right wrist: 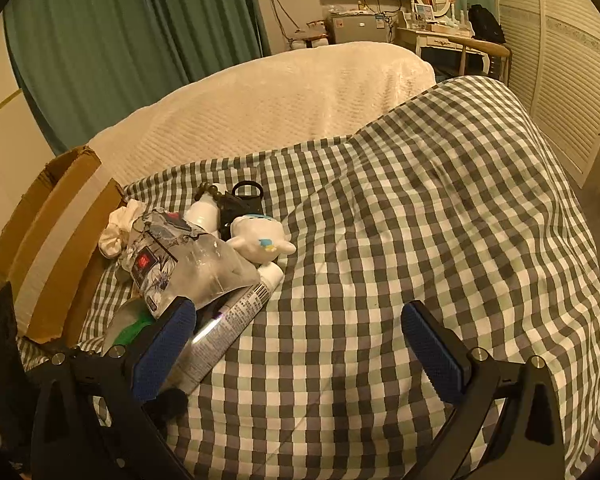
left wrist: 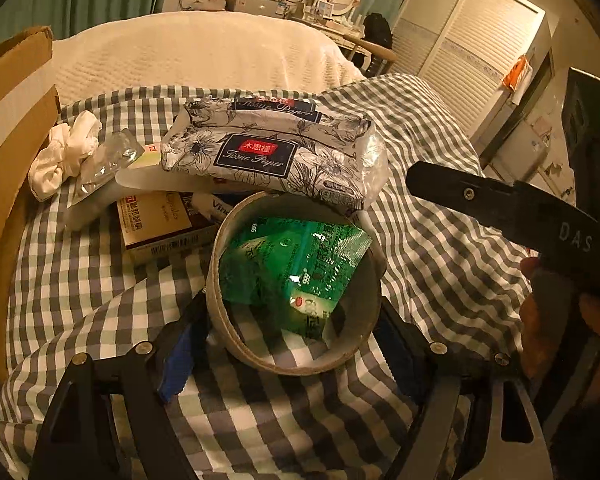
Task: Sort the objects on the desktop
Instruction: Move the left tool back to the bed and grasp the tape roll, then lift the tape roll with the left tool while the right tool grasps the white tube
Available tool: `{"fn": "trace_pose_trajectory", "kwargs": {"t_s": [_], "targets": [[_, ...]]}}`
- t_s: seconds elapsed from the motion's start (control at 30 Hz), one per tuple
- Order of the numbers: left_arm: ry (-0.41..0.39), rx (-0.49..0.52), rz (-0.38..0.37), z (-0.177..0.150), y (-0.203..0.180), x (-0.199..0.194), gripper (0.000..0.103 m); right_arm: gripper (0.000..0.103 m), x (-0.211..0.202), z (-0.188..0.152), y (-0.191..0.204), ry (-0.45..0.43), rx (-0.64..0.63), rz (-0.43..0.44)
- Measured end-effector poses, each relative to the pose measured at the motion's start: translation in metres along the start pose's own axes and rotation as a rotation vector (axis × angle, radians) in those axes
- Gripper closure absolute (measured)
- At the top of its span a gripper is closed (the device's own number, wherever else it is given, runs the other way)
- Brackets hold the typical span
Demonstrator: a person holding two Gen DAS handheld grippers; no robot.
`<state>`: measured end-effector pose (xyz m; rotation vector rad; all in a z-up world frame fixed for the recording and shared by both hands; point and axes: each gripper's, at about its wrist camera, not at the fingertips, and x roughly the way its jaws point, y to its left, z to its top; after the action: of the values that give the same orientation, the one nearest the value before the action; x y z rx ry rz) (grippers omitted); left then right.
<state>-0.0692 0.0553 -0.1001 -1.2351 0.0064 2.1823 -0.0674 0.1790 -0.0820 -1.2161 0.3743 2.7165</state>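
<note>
Between our left gripper's (left wrist: 292, 344) fingers stands a roll of tape (left wrist: 296, 284), its wide ring lying on the checked cloth (left wrist: 412, 120). The blue pads flank its walls on both sides, but the ring hides the pad faces, so we cannot tell whether they press or merely stand beside it. Inside the ring sit green sachets (left wrist: 300, 264), their print too small to read. Just beyond the ring, a floral tissue pack (left wrist: 276, 152) overhangs its far rim. To the far left of that lie a medicine box (left wrist: 160, 224), half buried, a foil-like wrapper (left wrist: 108, 164) and a white scrunchie (left wrist: 64, 156), with a cardboard box (left wrist: 12, 128) cut off at the edge.

Our right gripper (right wrist: 300, 344) hangs with jaws wide apart over bare cloth, nothing between them. A tube (right wrist: 228, 320) lies just beside its left finger; further ahead sit a plush toy (right wrist: 260, 236) and a dark object we cannot identify.
</note>
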Motion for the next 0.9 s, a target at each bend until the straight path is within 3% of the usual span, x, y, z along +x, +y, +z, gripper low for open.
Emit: {"fn": "trace_pose_trajectory", "kwargs": {"t_s": [0.2,0.43,0.7,0.9], "targets": [[0.011,0.028,-0.005,-0.003,0.000,-0.002,0.023,0.000,0.001,-0.001,0.001,0.010,0.013,0.029],[0.006,0.035,0.024,-0.003,0.006,-0.014,0.024,0.000,0.016,-0.007,-0.001,0.065,0.034,-0.005],[-0.026,0.022,0.045,0.004,0.012,-0.022,0.024,0.000,0.040,-0.006,0.005,0.124,0.120,0.106],[-0.048,-0.005,0.066,0.005,0.024,-0.032,0.024,0.016,0.056,-0.010,0.018,0.145,0.091,0.087]]}}
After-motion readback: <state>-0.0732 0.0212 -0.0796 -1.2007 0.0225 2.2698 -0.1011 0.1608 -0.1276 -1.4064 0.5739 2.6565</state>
